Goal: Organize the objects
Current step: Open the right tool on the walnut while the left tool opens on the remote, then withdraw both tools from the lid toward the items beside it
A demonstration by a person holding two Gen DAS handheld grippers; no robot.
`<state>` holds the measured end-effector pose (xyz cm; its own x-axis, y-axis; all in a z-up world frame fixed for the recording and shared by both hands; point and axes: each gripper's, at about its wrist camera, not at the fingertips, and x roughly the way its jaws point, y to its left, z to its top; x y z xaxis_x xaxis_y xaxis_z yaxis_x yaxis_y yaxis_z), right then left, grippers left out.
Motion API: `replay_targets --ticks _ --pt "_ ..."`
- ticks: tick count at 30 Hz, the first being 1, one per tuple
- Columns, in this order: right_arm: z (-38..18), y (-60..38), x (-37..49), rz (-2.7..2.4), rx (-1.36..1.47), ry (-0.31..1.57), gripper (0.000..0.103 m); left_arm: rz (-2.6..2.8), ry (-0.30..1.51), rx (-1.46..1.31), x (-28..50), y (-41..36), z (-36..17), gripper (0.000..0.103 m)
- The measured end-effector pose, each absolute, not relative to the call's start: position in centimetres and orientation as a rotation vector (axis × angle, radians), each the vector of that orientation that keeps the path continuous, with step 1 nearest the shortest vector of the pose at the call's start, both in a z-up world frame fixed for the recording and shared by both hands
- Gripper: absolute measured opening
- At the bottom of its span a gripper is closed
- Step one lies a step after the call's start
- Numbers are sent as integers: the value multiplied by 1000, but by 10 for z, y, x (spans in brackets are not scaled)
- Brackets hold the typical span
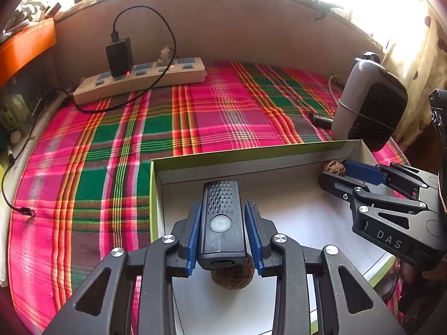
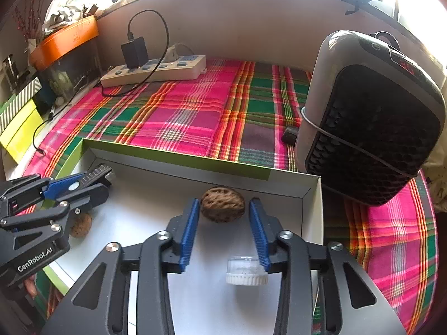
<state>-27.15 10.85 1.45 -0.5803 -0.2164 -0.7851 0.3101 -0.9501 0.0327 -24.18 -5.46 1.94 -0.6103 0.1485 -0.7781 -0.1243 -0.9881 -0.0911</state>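
The shallow white box (image 2: 173, 162) on the plaid cloth (image 2: 178, 111) holds two walnuts and a small white jar (image 2: 245, 270). The left gripper (image 1: 225, 223), jaws spread, flanks a black flashlight (image 1: 222, 217) resting over one walnut (image 1: 233, 279). The right gripper (image 2: 223, 223), jaws parted, straddles the other walnut (image 2: 223, 204) without touching.

Pink, green and orange plaid cloth (image 2: 192, 117); white box (image 2: 178, 155) with green outside; brown walnut (image 2: 223, 204); black, grey-sided heater (image 2: 371, 128).
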Motion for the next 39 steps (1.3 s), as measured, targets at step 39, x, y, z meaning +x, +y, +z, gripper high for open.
replay_targets --ticks 39 --pt "41 125 -224 -2610 1149 72 51 2760 -99 -1164 -192 -72 51 37"
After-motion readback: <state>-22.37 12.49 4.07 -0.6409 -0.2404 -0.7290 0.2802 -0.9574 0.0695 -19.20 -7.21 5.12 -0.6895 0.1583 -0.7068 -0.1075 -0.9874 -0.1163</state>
